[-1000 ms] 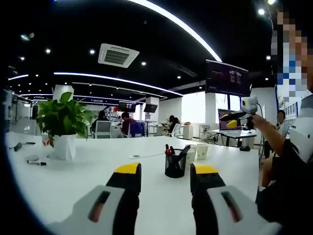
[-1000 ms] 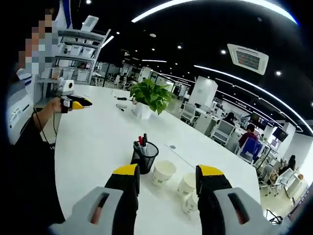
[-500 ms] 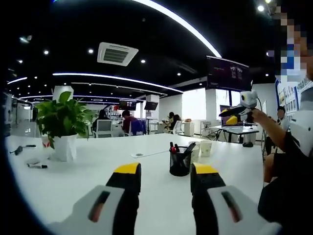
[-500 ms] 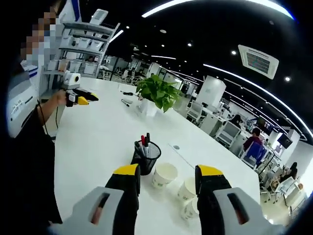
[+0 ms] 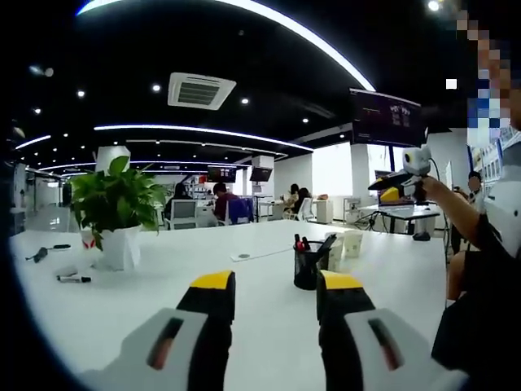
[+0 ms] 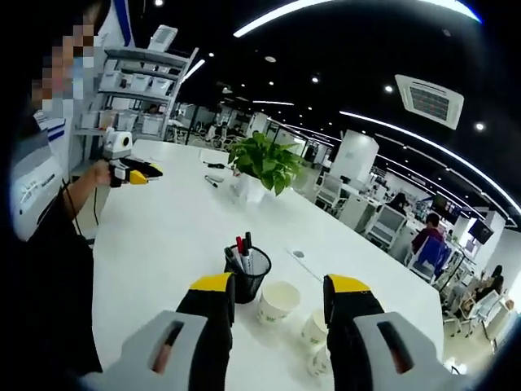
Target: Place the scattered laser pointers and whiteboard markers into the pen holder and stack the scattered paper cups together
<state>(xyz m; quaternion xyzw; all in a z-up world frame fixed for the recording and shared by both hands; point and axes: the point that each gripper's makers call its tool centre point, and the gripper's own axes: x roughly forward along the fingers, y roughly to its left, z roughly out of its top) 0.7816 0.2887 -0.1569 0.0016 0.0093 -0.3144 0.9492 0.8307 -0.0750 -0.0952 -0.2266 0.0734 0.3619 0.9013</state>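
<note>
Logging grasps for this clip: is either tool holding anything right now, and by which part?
Nothing is held. The left tool and right tool are both open with empty jaws, above the white table, short of the pen holder and paper cups.

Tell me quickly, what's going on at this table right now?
A person holds both tongs open and empty above the white table. The mesh pen holder already has markers in it. Paper cups sit loose beside it, unstacked. More markers lie scattered beside the potted plant.
</note>
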